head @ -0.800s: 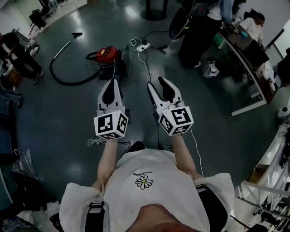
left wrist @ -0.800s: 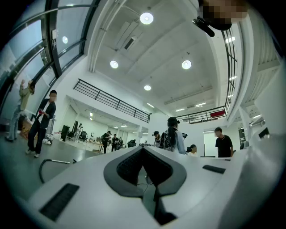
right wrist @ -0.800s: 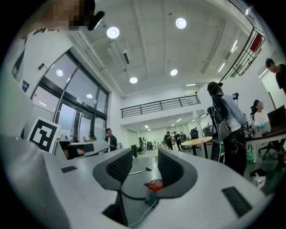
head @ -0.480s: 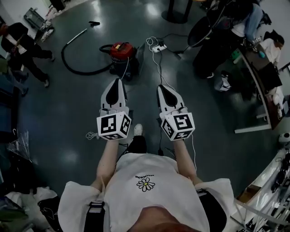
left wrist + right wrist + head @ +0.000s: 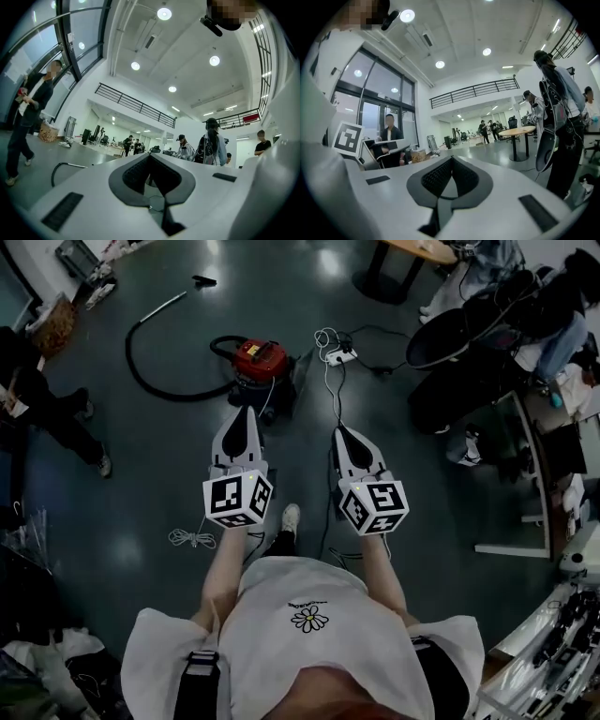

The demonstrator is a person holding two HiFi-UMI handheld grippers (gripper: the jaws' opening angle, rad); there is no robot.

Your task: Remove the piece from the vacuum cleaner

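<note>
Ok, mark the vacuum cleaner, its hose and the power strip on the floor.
vacuum cleaner (image 5: 261, 359): head view, on its red top.
hose (image 5: 150, 387): head view, on the black curve left of the cleaner.
power strip (image 5: 339, 356): head view, on its white body.

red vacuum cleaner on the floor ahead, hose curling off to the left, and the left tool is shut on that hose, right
No, the left tool is shut on nothing. The left gripper view shows its jaws together with nothing between them. The red vacuum cleaner does sit on the floor ahead, hose curling left.
</note>
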